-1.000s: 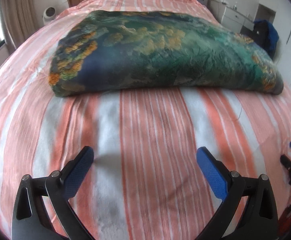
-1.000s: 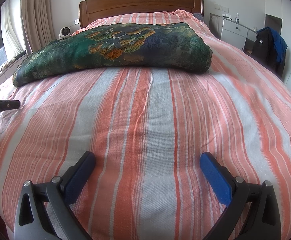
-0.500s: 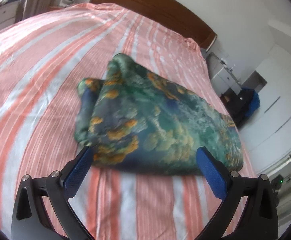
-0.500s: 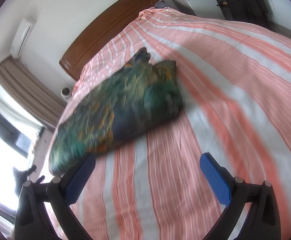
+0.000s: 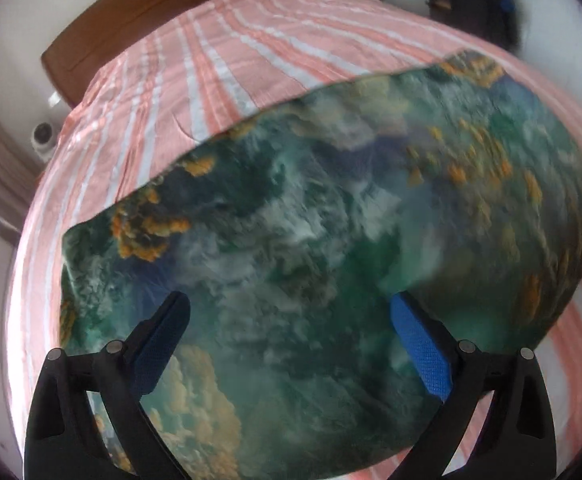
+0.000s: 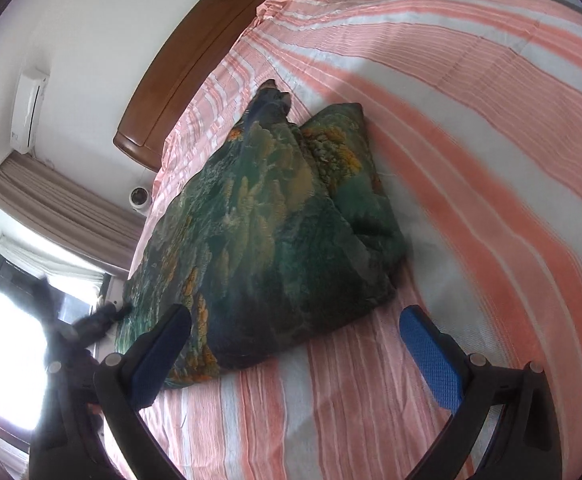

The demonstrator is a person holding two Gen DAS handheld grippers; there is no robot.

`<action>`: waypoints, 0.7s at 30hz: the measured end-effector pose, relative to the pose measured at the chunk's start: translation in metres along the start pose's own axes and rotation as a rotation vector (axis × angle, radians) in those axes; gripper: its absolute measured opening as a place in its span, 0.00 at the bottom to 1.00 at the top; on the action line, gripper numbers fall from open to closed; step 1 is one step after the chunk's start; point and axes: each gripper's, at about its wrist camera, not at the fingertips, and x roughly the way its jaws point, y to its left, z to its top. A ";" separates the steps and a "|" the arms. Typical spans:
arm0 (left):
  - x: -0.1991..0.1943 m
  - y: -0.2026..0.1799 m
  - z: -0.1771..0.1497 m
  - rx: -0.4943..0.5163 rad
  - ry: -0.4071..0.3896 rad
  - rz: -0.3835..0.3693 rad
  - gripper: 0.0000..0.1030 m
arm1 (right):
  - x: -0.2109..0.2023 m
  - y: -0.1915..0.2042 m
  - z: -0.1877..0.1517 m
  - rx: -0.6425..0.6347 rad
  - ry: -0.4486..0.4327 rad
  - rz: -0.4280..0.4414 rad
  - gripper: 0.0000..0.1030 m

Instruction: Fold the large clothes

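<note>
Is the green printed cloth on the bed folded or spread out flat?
Folded. The green printed cloth lies as a thick bundle with layered edges on the striped bed, and covers only part of it.

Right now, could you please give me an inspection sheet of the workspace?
Surface: bed with an orange-and-white striped sheet, lightly wrinkled.
Job's things: folded green patterned quilt lying on the sheet, layers showing at its far end.
Clutter: nothing seen on the sheet.
Grippers: left claw open, close above the quilt, gripping nothing; right claw open over the quilt's near corner.
Cables: nothing seen.
Surroundings: wooden headboard, wall air conditioner, curtain beside a bright window, small round white device near the bed.
</note>
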 end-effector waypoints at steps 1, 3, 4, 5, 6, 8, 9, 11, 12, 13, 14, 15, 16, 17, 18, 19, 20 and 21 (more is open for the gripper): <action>-0.006 -0.005 -0.012 0.031 -0.010 -0.002 0.98 | 0.000 -0.004 0.000 0.014 0.001 0.007 1.00; -0.023 -0.004 -0.029 0.040 -0.036 -0.028 0.98 | 0.000 -0.011 0.002 0.034 0.005 0.040 1.00; -0.031 -0.001 -0.032 0.019 -0.052 -0.052 0.98 | 0.001 -0.012 0.004 0.034 0.008 0.055 1.00; -0.040 0.005 -0.031 -0.020 -0.076 -0.091 0.98 | 0.003 -0.013 0.007 0.032 0.010 0.070 1.00; -0.048 0.012 -0.027 -0.068 -0.105 -0.138 0.98 | 0.006 -0.014 0.009 0.032 0.012 0.084 1.00; -0.057 0.021 -0.015 -0.149 -0.146 -0.267 0.98 | 0.017 -0.016 0.013 0.053 0.007 0.091 1.00; -0.055 0.020 -0.007 -0.163 -0.140 -0.339 0.98 | 0.025 -0.017 0.016 0.082 0.002 0.095 1.00; -0.051 0.017 0.006 -0.175 -0.123 -0.421 0.98 | 0.036 -0.019 0.022 0.151 -0.030 0.090 1.00; -0.052 0.016 0.013 -0.186 -0.117 -0.450 0.98 | 0.037 -0.020 0.025 0.188 -0.066 0.089 0.92; -0.056 0.017 0.021 -0.201 -0.115 -0.494 0.98 | 0.033 -0.016 0.027 0.192 -0.104 0.087 0.61; -0.063 0.017 0.026 -0.210 -0.119 -0.536 0.98 | 0.025 -0.005 0.028 0.139 -0.153 0.059 0.45; -0.072 0.016 0.035 -0.211 -0.127 -0.600 0.98 | 0.019 0.011 0.028 0.063 -0.176 0.045 0.39; -0.079 0.017 0.045 -0.206 -0.131 -0.650 0.98 | 0.012 0.031 0.025 -0.044 -0.202 0.018 0.35; -0.084 0.016 0.056 -0.197 -0.124 -0.697 0.98 | 0.005 0.055 0.020 -0.166 -0.224 -0.018 0.34; -0.088 0.011 0.066 -0.184 -0.106 -0.734 0.98 | -0.001 0.078 0.014 -0.270 -0.243 -0.035 0.33; -0.091 0.007 0.077 -0.168 -0.086 -0.755 0.98 | -0.004 0.098 0.008 -0.345 -0.256 -0.034 0.32; -0.095 0.002 0.087 -0.148 -0.075 -0.770 0.98 | -0.007 0.118 0.002 -0.424 -0.269 -0.039 0.32; -0.099 -0.004 0.095 -0.128 -0.073 -0.782 0.98 | -0.008 0.140 -0.007 -0.514 -0.283 -0.050 0.31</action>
